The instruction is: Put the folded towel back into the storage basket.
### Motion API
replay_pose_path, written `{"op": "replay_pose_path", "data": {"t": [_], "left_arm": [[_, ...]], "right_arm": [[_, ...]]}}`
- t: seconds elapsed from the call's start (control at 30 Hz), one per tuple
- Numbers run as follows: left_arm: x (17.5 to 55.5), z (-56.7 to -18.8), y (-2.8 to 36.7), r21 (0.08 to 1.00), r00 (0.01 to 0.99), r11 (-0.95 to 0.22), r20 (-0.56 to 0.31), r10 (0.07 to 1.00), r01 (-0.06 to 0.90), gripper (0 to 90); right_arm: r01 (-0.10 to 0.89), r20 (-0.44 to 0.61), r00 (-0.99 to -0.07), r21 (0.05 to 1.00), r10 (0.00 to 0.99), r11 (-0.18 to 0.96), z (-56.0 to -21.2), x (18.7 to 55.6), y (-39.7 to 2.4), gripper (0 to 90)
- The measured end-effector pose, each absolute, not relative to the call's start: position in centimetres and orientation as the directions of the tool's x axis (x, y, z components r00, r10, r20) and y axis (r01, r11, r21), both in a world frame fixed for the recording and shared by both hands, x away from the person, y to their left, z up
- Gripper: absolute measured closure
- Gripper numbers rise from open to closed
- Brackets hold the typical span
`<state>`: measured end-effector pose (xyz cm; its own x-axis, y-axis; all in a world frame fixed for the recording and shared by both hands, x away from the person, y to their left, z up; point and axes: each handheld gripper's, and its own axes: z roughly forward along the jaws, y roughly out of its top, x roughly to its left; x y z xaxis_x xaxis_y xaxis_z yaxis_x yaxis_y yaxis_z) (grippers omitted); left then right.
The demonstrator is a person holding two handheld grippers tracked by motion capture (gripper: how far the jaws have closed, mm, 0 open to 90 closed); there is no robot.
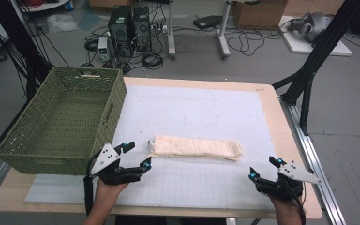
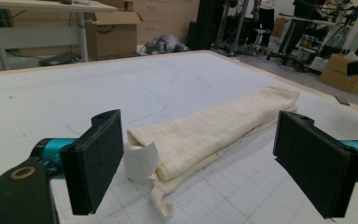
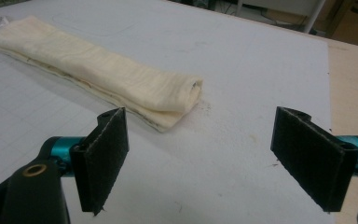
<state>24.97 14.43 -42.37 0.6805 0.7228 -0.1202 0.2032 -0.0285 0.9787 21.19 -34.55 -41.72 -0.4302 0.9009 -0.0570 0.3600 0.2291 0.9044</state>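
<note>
1. Folded cream towel (image 1: 196, 148) lies flat on the white gridded mat (image 1: 206, 117) that covers the counter (image 1: 281, 140), a little below the middle of the high view, its long side running left to right.
2. I see a small white tag (image 2: 141, 161) curling up at the towel's left end in the left gripper view, touching the cloth.
3. My left hand-held gripper (image 1: 137, 155) sits at the lower left of the high view, just beside that tagged end; its jaws stand wide apart with nothing between the pads, and the towel's end lies on the mat ahead of them.
4. My right hand-held gripper (image 1: 264, 168) sits at the lower right, near the towel's right end but apart from it; its jaws are spread wide too, over bare mat.
5. I note a green woven basket (image 1: 61, 122) at the left of the frame, on the counter's left edge, near my left hand-held gripper.
</note>
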Motion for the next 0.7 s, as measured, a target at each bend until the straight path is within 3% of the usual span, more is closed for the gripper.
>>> {"op": "replay_pose_path", "data": {"t": [0.7], "left_arm": [[25.73, -42.54, 13.91, 0.972, 0.683, -0.020, -0.149, 0.715, 0.232, 16.5]], "right_arm": [[0.373, -0.041, -0.436, 0.901, 0.899, 0.222, -41.71, 20.31, -34.97, 17.5]]}}
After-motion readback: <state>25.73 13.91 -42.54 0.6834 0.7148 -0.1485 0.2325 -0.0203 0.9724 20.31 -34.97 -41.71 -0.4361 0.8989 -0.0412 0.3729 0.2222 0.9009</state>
